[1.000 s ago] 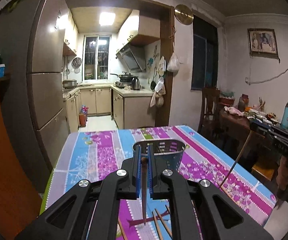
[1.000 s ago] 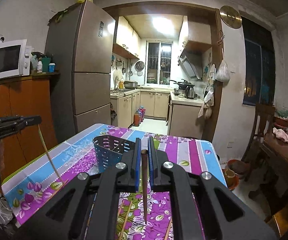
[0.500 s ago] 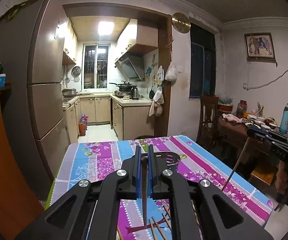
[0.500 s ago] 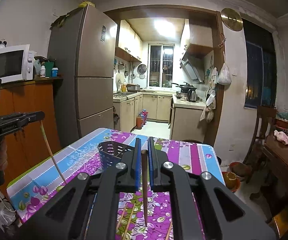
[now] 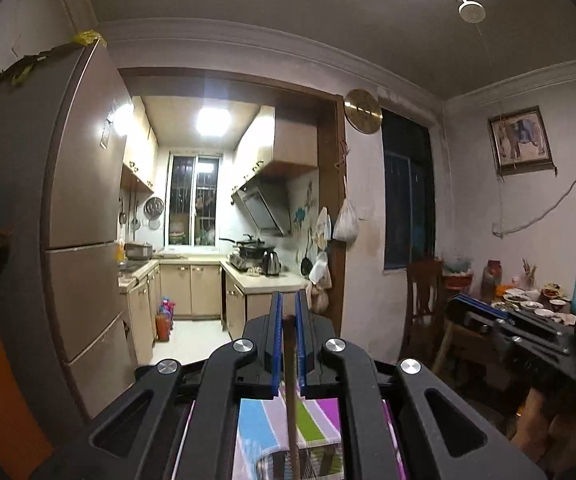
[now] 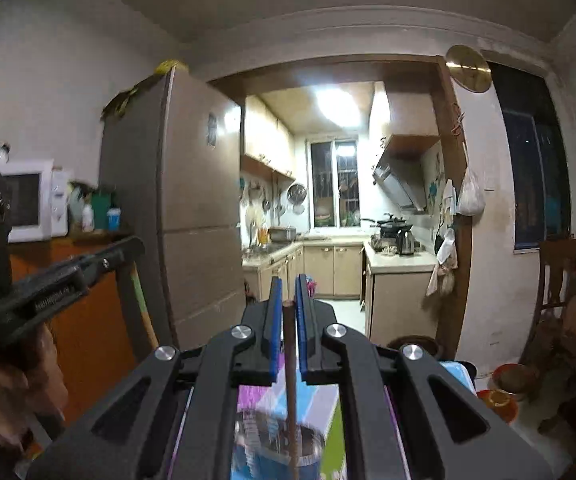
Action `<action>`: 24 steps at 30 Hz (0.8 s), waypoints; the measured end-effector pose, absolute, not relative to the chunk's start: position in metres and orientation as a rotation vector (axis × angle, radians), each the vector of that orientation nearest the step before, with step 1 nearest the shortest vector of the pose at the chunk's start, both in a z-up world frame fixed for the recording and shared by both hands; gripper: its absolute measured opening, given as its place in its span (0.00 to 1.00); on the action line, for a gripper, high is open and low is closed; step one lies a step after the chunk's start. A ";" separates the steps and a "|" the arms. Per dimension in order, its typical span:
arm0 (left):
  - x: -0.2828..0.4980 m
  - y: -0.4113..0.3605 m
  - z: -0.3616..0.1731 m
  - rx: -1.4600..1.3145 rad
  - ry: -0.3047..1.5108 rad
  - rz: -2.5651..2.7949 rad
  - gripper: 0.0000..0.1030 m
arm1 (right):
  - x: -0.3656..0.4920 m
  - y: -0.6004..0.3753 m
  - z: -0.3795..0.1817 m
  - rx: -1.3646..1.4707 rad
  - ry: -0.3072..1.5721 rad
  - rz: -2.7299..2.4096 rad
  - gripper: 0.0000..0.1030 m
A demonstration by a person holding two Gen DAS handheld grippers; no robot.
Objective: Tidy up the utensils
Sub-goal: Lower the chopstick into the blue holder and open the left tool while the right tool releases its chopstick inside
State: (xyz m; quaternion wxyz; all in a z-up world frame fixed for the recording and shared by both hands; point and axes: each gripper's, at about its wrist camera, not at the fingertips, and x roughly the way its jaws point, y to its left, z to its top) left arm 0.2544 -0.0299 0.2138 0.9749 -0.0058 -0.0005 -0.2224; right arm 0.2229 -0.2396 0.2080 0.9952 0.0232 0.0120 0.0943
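Note:
My left gripper is shut on a brown chopstick that hangs straight down between its blue pads. Its lower end is over the metal mesh basket at the bottom edge. My right gripper is shut on a second chopstick, whose tip hangs in or just over the blurred basket. Both grippers are held high above the striped floral tablecloth. In the right wrist view the left gripper shows at left with its chopstick. The right gripper shows at right in the left wrist view.
A tall fridge stands left of the kitchen doorway. An orange cabinet carries a microwave. To the right are a wooden chair, a side table with dishes and a red bin on the floor.
Both grippers have risen with their chopsticks still gripped. The table and basket have dropped to the bottom of both views, and the loose chopsticks on the cloth are out of sight.

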 end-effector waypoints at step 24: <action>0.367 -0.020 0.092 -0.067 0.264 -0.358 0.14 | 0.326 -0.278 0.098 0.279 0.311 0.081 0.34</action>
